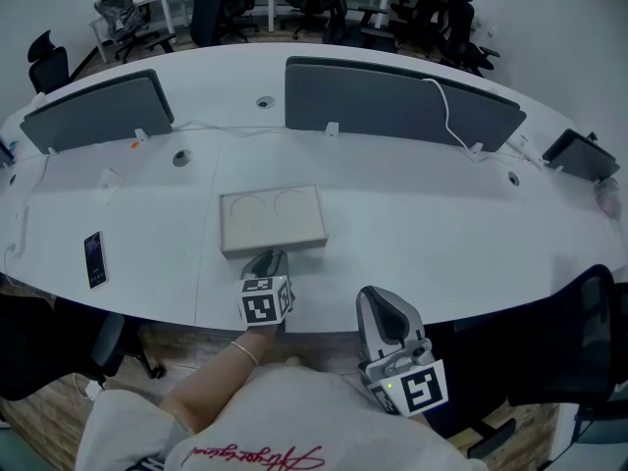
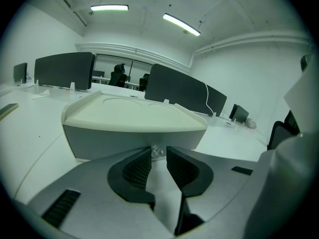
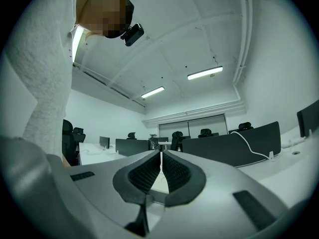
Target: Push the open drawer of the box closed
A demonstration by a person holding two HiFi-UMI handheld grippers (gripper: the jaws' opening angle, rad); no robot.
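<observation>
Low cream-topped, grey-sided box [image 1: 273,220] flat on the white desk [image 1: 442,253], small clear knob [image 2: 155,152] on its near face

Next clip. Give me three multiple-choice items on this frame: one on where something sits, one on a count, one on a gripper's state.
1. In the head view, where does the phone lie relative to the box?
A. On top of it
B. To its left, near the table's near edge
C. Behind it, against a screen

2. How many dark divider screens stand on this table?
A. One
B. Two
C. Four

3. How do the right gripper's jaws stand?
A. Together, with nothing between them
B. Wide apart
C. Clamped on the drawer

Answers:
1 B: the phone lies flat at the left, well apart from the box.
2 B: one screen stands at the back left and a longer one at the back right.
3 A: the right gripper view shows only a thin slit between the pads.
</observation>
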